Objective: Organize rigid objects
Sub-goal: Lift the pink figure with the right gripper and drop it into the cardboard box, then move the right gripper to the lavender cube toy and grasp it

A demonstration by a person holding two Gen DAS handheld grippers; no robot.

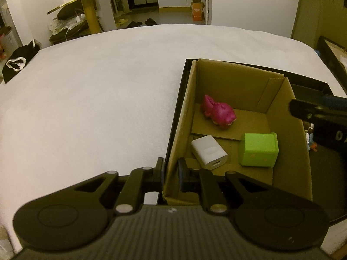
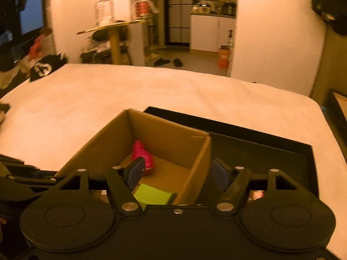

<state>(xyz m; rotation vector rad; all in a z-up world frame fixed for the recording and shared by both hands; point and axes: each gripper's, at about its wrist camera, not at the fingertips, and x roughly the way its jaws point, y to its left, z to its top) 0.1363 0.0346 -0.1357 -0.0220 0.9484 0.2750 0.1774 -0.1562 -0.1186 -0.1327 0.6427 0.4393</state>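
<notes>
An open cardboard box [image 1: 186,112] sits in a black tray [image 1: 176,112] on a white bed. Inside it lie a pink toy figure [image 1: 218,112], a white charger block [image 1: 209,151] and a green cube [image 1: 258,150]. My left gripper [image 1: 170,169] is shut on the box's near-left wall, one finger outside and one inside. My right gripper [image 2: 179,171] is open and straddles the box's right wall [image 2: 195,173], its left finger over the green cube [image 2: 153,195] and near the pink toy [image 2: 143,155]. The right gripper also shows at the right edge of the left wrist view [image 1: 321,114].
The white bed [image 1: 86,86] spreads left and behind the tray. Small figurines [image 1: 311,136] lie in the tray right of the box. A second black-rimmed box [image 2: 338,108] stands off the bed's right side. A black cap [image 1: 19,61] lies at the far left.
</notes>
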